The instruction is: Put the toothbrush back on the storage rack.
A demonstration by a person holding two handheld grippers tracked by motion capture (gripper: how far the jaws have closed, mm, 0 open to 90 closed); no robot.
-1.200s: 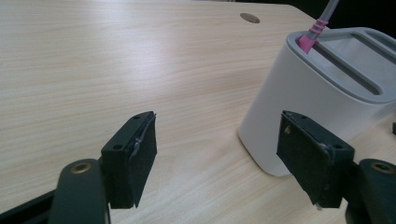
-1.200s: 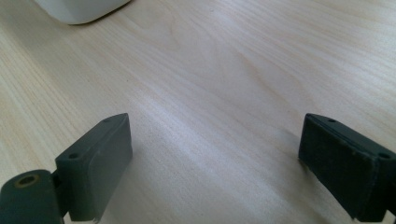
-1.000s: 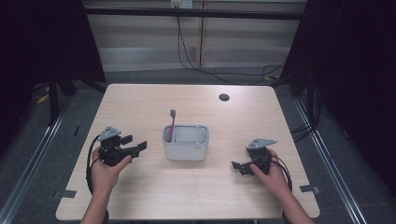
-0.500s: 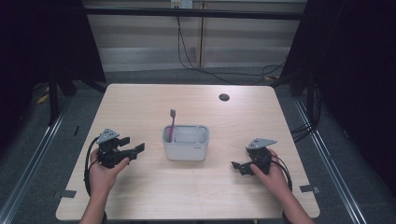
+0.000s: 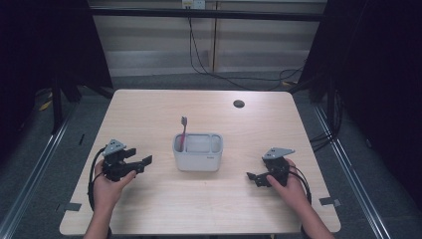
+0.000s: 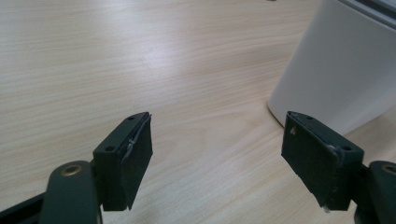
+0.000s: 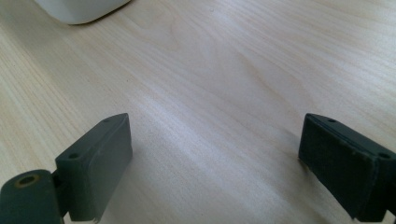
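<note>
Jaws of left hand-held gripper (image 5: 142, 162) have just been opening, empty.

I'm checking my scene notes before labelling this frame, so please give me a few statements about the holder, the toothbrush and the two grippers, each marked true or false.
1. The toothbrush stands in the holder's left compartment. True.
2. The white holder lies tipped on its side. False: it stands upright on the table.
3. The left gripper grips the toothbrush. False: its fingers are open, with nothing between them.
4. The right gripper is open over bare wood. True.
5. The holder sits between the two grippers. True.
</note>
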